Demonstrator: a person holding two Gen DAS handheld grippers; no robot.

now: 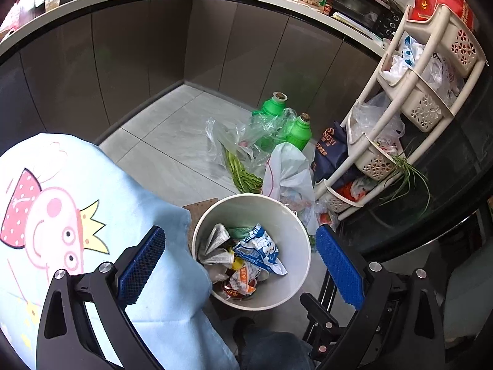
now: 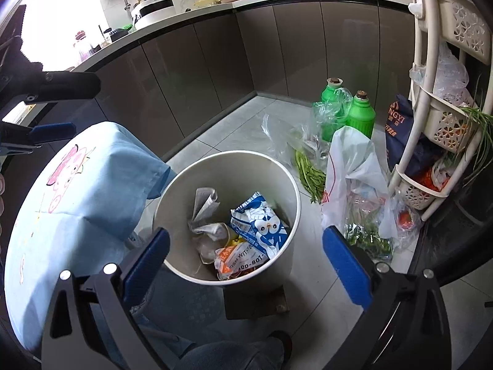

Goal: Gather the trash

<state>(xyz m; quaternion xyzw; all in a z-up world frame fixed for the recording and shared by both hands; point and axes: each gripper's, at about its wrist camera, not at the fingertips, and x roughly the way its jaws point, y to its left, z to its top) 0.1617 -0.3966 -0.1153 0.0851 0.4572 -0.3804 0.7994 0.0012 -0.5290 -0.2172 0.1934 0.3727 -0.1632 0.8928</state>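
Note:
A white round bin (image 1: 295, 234) (image 2: 277, 172) stands on the floor and holds several wrappers, among them a blue-and-white packet (image 1: 260, 249) (image 2: 262, 225), a folded paper (image 1: 217, 239) (image 2: 205, 200) and an orange-and-white packet (image 1: 243, 280) (image 2: 240, 260). My left gripper (image 1: 240, 265) is open and empty, above the bin's near side. My right gripper (image 2: 246, 259) is open and empty, also above the bin. The left gripper also shows at the left edge of the right wrist view (image 2: 46, 135).
A table with a light blue cartoon cloth (image 1: 71, 215) (image 2: 80, 191) sits left of the bin. Behind the bin lie plastic bags with greens (image 1: 243, 154) (image 2: 308, 160), two green bottles (image 1: 299, 131) (image 2: 360, 114) and a white bag (image 1: 289, 172) (image 2: 351, 166). A cream basket rack (image 1: 409, 92) (image 2: 431, 108) stands right. Grey cabinets (image 1: 246, 46) line the back.

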